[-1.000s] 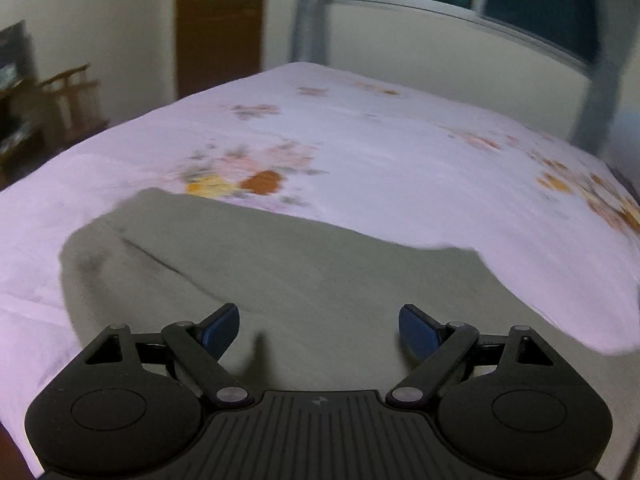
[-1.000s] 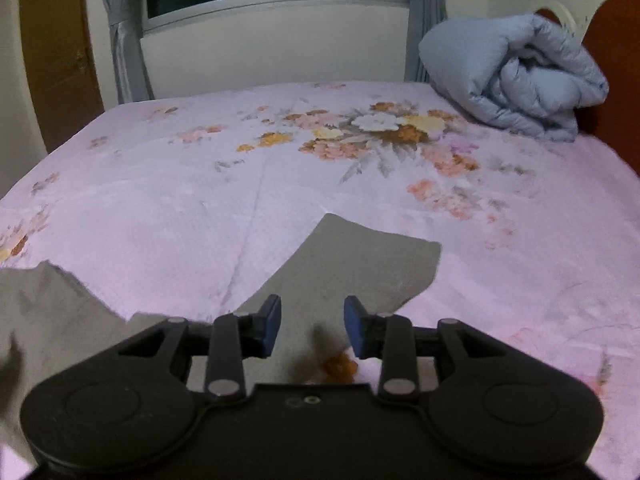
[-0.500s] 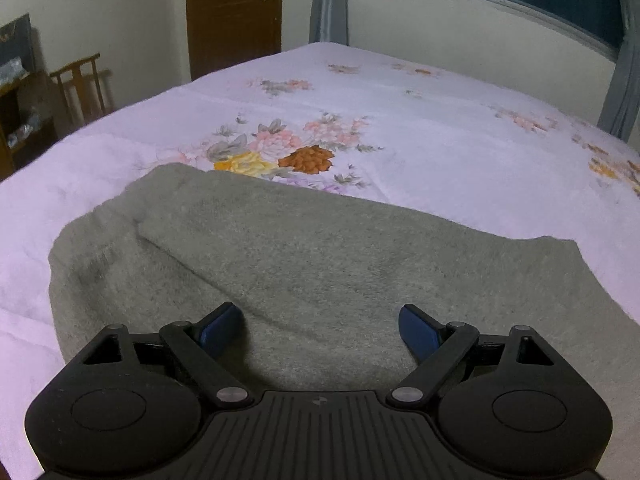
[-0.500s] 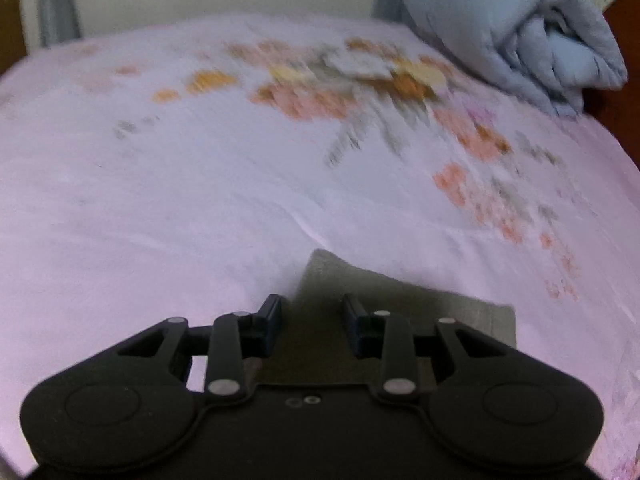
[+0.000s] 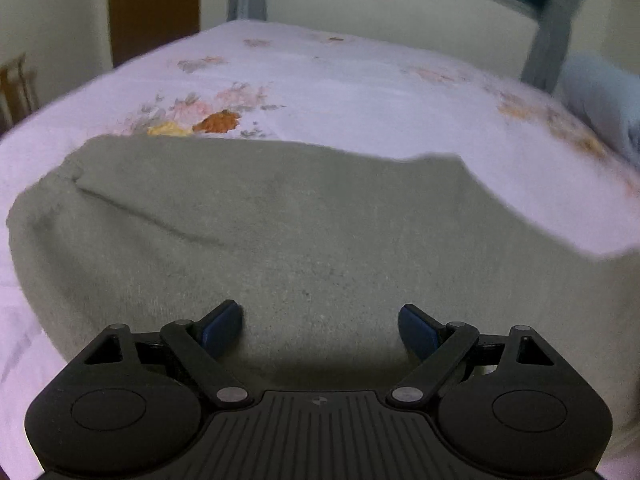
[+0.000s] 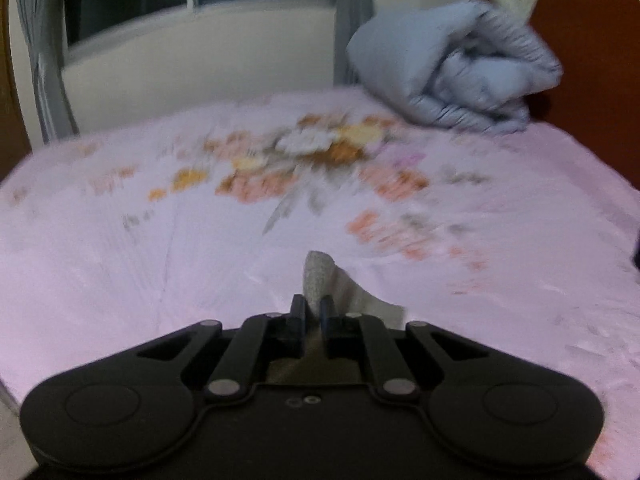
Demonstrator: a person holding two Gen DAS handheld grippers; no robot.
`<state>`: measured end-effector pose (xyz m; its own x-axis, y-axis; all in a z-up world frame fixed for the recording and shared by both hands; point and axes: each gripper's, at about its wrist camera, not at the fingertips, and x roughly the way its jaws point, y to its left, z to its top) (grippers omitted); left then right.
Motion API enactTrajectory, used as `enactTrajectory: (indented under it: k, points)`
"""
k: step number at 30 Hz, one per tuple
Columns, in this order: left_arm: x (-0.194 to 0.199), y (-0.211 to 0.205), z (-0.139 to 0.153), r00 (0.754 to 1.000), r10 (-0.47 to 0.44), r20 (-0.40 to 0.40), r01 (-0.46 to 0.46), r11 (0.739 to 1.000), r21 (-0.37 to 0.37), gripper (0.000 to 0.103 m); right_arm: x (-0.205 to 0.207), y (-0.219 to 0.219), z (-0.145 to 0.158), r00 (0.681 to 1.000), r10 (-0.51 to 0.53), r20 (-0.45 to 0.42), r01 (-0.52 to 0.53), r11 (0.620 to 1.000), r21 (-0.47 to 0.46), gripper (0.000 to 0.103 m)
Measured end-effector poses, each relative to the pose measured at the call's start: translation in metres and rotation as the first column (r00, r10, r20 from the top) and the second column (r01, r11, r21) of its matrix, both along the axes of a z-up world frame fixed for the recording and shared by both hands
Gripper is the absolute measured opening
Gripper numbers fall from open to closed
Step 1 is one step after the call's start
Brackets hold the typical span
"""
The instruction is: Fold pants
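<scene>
Grey-green pants (image 5: 280, 232) lie spread on the pink floral bed sheet (image 5: 360, 92), filling the lower half of the left wrist view. My left gripper (image 5: 320, 326) is open and empty, hovering low over the pants' wide upper part. In the right wrist view my right gripper (image 6: 312, 312) is shut on a pinched fold of a pant leg end (image 6: 320, 276), which sticks up between the fingers; the rest of that leg (image 6: 368, 304) trails off to the right below.
A rolled blue-grey duvet (image 6: 452, 68) sits at the bed's far right by the wooden headboard (image 6: 588, 40). A window with grey curtains (image 6: 44, 52) is behind the bed. A brown door (image 5: 154, 4) and a wooden chair (image 5: 16, 84) are at left.
My right gripper has closed on the pant leg end and lifted it off the sheet. My left gripper stays open and has shifted slightly over the pants.
</scene>
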<state>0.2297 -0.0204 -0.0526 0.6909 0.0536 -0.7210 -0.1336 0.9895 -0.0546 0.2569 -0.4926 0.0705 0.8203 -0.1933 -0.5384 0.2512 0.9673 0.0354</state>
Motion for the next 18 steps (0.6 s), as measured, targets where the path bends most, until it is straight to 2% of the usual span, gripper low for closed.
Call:
enactTrajectory:
  k: [1, 5, 9, 11, 14, 18]
  points:
    - [-0.001, -0.001, -0.001, 1.000, -0.006, 0.007, 0.006, 1.000, 0.010, 0.087, -0.018, -0.005, 0.007, 0.999, -0.013, 0.029, 0.013, 1.000, 0.003, 0.000]
    - [-0.001, 0.011, 0.006, 1.000, -0.006, 0.002, 0.006, 0.999, -0.032, 0.087, -0.091, -0.034, 0.034, 0.989, -0.072, 0.131, 0.067, 0.997, 0.041, 0.000]
    - [-0.006, 0.021, 0.005, 0.999, -0.044, -0.007, 0.044, 0.999, -0.010, 0.087, -0.142, -0.064, 0.041, 0.981, -0.117, 0.152, 0.109, 0.992, 0.061, 0.000]
    - [-0.011, 0.021, 0.004, 0.997, -0.077, -0.010, 0.077, 0.997, 0.013, 0.087, -0.163, -0.077, 0.034, 0.982, -0.134, 0.136, 0.123, 0.989, 0.085, 0.000]
    - [-0.010, 0.024, 0.005, 0.995, -0.093, -0.016, 0.094, 0.996, 0.008, 0.087, -0.186, -0.086, 0.015, 0.982, -0.153, 0.114, 0.143, 0.985, 0.097, 0.000]
    - [-0.008, 0.024, 0.006, 0.995, -0.096, -0.032, 0.096, 0.995, 0.003, 0.087, -0.208, -0.096, -0.016, 0.976, -0.200, 0.087, 0.183, 0.967, 0.177, 0.000]
